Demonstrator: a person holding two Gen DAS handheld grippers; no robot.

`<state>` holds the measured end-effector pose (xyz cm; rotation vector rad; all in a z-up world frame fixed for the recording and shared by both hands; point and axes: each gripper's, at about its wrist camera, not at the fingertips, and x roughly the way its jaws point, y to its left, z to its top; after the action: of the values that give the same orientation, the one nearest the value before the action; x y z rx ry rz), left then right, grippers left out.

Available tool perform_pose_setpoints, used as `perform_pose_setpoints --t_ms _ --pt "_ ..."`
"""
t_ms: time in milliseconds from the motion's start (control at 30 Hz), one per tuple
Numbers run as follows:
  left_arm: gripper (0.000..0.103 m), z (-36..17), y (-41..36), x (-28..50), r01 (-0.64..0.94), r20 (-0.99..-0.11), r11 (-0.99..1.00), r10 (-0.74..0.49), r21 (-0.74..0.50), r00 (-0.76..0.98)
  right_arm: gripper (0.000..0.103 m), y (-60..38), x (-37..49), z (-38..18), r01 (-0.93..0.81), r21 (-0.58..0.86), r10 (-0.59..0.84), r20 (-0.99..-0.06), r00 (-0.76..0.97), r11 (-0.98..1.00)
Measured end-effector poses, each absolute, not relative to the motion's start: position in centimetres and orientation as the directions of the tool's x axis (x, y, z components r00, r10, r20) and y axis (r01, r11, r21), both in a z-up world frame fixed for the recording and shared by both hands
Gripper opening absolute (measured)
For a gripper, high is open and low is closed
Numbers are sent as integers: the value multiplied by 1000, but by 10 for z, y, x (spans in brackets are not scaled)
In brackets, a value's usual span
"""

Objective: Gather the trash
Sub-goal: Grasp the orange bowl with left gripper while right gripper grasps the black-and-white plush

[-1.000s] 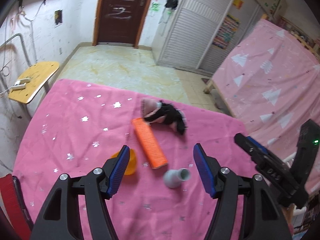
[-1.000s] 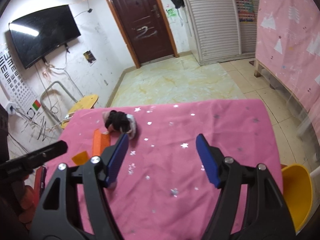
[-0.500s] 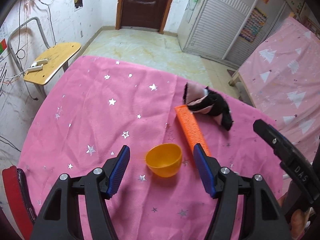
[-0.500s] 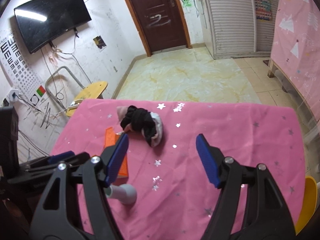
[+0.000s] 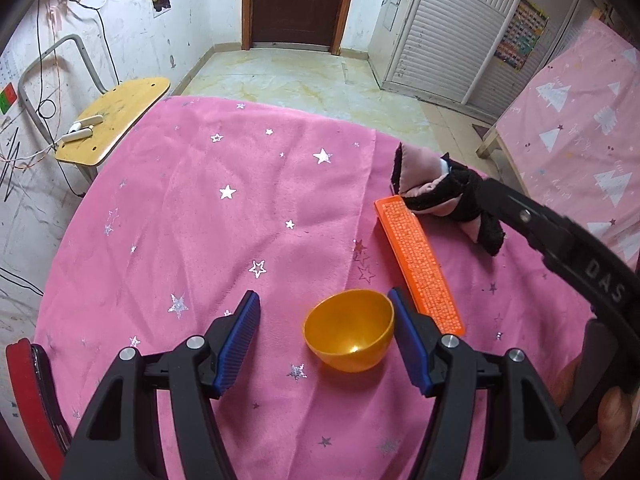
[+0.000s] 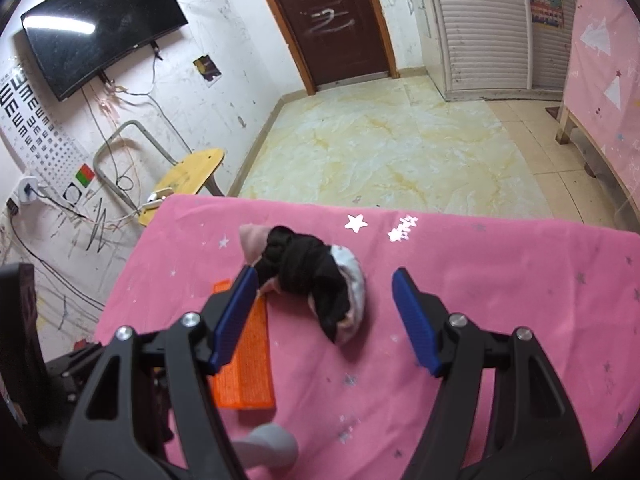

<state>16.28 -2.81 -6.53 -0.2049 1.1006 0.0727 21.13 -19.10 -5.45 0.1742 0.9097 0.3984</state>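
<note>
A small orange bowl (image 5: 349,329) lies tilted on the pink starred tablecloth (image 5: 200,216), between the fingers of my left gripper (image 5: 323,325), close to the right pad; the jaws stand open and do not press it. An orange flat bar (image 5: 418,260) lies just right of the bowl. A black and pink bundle of cloth (image 5: 444,196) rests beyond the bar. In the right wrist view that bundle (image 6: 308,276) sits between the open fingers of my right gripper (image 6: 322,308), which hovers over it. A grey cup (image 6: 268,446) lies near the bottom edge there.
A yellow chair (image 5: 116,116) with white objects on it stands off the table's left side. A red and black object (image 5: 32,396) lies at the near left edge. A pink-covered bed (image 5: 576,120) stands to the right. The right tool's body (image 5: 560,248) reaches in from the right.
My left gripper swung left and lower, so the orange bowl now sits between its fingers instead of the grey cup. My right gripper moved left until the cloth bundle lies between its fingers.
</note>
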Motion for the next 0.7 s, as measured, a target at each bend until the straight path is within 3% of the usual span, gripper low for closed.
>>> perform_pose_setpoints --t_ms 167,300,400,600,700 --pt "53 -66 -32 165 -155 -889 983 -19 -101 458 67 -174 222 -57 -294 285 405 -734 544 912" --pt "43 -64 -34 165 -148 -886 986 -4 -81 463 80 -166 228 -60 -313 263 400 -736 546 913" --pt "33 -64 -34 165 -147 -883 987 8 -70 469 80 -161 232 -65 -318 240 384 -746 544 917" --pt "33 -63 -31 162 -152 -880 984 -4 -87 474 80 -160 241 -75 -299 249 377 -763 525 921" --pt "33 -63 -30 160 -151 -880 984 -11 -93 474 71 -159 241 -76 -299 253 380 -761 526 920"
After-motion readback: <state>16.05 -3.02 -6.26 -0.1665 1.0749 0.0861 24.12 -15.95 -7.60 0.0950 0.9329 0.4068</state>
